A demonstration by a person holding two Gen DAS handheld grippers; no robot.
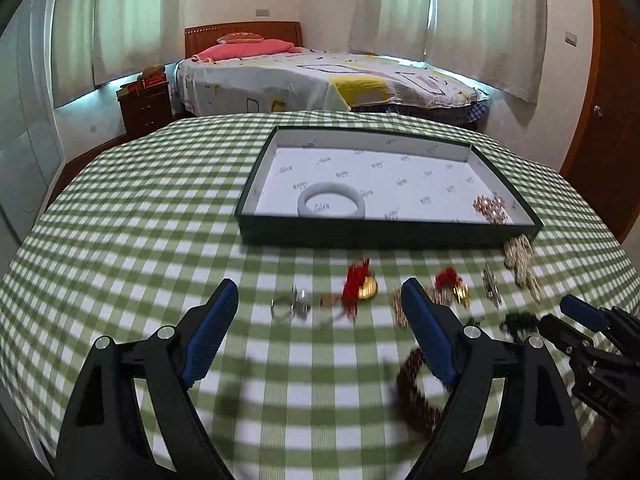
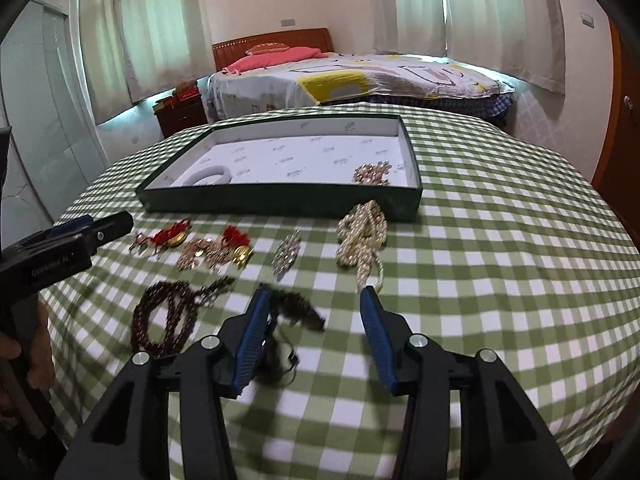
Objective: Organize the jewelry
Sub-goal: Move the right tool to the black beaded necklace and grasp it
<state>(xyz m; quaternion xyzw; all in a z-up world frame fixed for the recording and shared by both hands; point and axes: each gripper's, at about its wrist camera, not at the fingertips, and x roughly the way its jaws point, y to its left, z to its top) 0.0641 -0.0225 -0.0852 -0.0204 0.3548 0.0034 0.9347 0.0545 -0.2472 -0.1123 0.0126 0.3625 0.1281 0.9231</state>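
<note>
Jewelry: most pieces lie loose on the checked cloth (image 2: 500, 240) in front of the box (image 2: 280, 200); a white bangle (image 1: 332, 202) and a gold brooch (image 1: 490, 209) are already inside
Dark tassel piece (image 2: 294, 308): on the cloth, touching the inner face of the right gripper's (image 2: 316, 328) left finger
Right jaws: wide apart, holding nothing
Left gripper (image 1: 320, 332): jaws wide apart, empty, above the rings (image 1: 290, 306)
Snag risk: the tassel threads could catch on the finger and drag
Tangle risk: the pearl strand (image 2: 362, 236) and dark bead necklace (image 2: 168, 316) may lift in loops and pull neighbours
Crowding risk: red-tasselled charms (image 2: 172, 236) lie close together, so a pinch may take two
</note>
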